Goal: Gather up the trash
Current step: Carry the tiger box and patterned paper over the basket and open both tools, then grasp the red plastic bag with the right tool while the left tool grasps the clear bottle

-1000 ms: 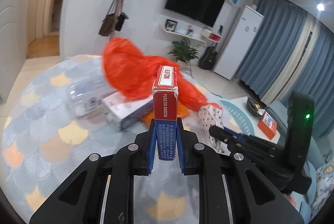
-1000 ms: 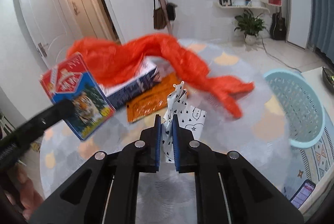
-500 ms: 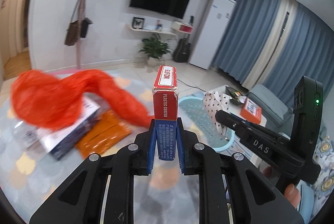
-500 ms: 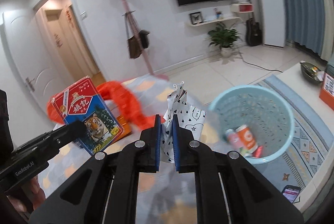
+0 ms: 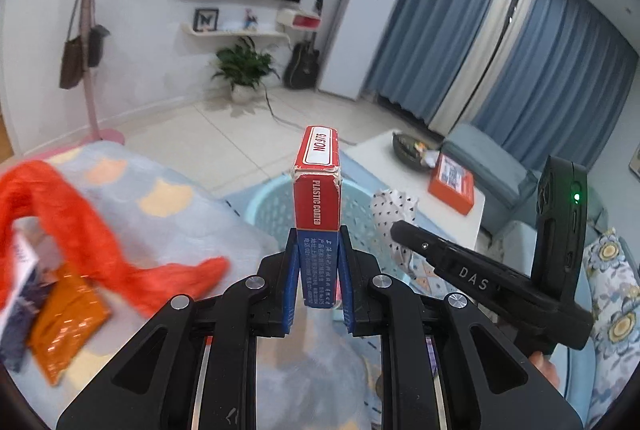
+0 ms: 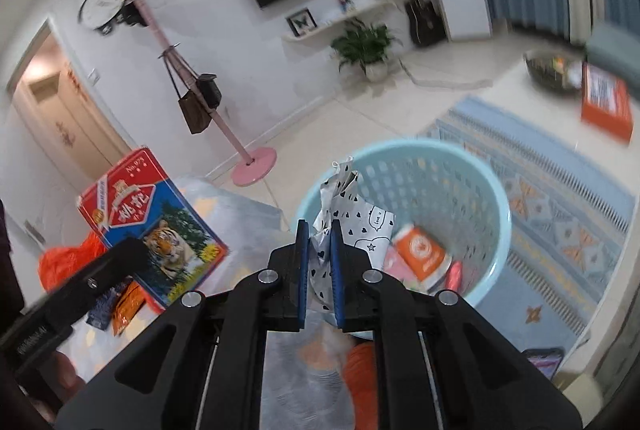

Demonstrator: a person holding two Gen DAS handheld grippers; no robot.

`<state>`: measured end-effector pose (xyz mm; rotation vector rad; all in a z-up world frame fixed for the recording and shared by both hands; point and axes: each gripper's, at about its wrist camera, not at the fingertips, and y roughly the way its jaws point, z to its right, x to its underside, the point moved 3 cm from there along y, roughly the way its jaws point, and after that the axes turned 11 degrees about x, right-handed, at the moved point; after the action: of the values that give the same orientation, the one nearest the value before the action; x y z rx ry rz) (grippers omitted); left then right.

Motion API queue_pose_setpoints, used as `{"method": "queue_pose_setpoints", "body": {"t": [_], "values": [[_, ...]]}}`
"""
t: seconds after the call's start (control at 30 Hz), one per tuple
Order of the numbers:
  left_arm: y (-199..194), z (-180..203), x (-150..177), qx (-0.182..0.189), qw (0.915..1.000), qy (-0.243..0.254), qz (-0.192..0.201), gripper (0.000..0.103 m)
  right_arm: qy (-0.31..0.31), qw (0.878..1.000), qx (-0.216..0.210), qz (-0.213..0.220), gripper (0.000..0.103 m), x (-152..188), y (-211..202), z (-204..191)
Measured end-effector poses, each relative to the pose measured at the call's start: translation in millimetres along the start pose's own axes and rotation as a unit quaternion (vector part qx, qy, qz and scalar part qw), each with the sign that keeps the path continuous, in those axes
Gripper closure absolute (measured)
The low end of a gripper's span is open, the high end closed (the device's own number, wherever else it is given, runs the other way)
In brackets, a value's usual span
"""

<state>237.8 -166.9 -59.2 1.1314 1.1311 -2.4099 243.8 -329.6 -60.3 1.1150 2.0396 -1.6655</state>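
Red-and-blue cardboard card box (image 5: pixel 317 213) with a tiger picture is sitting upright, lower end clamped between your left gripper's (image 5: pixel 318 284) blue-padded fingers (image 5: pixel 291 280), which are closing tight on its narrow sides. In the left wrist view the box is lining up in front of the pale blue perforated plastic basket (image 5: pixel 266 203).

Your right gripper (image 6: pixel 319 262) is pinching a crumpled white paper bag with black hearts (image 6: pixel 348 205); its fingers (image 6: pixel 302 262) are nearly together with only the paper between them. The bag is hanging at the near rim of the basket (image 6: pixel 460 165), partly over its opening. Inside the basket, an orange-and-white packet (image 6: pixel 422 252) and other wrappers are lying at the bottom.

You are leaving an orange-red plastic bag (image 5: pixel 80 230) and a flat orange foil packet (image 5: pixel 64 330) on the patterned surface (image 5: pixel 160 189), well to the left of the basket. Basket is standing on a blue patterned rug (image 6: pixel 560 213).
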Motion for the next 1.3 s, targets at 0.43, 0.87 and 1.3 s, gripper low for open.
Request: {"method": "queue_pose_setpoints", "body": {"t": [0.43,0.87,1.3], "values": [[87.2,-1.1,5.2,0.005,0.9974,-0.001,-0.072,0.085,0.080,0.994,0.020,-0.069,0.092,13.6,65.2,69.7],[56.4,-5.9,4.3,0.013,0.9988,-0.019,-0.043,0.053,0.067,0.995,0.022,-0.064,0.075,14.6,58.2,60.2],[-57.8,-30.8,14.0,-0.020,0.9978,-0.046,0.043,0.050,-0.011,1.000,-0.017,-0.023,0.061,14.3,7.1,-27.8]]}}
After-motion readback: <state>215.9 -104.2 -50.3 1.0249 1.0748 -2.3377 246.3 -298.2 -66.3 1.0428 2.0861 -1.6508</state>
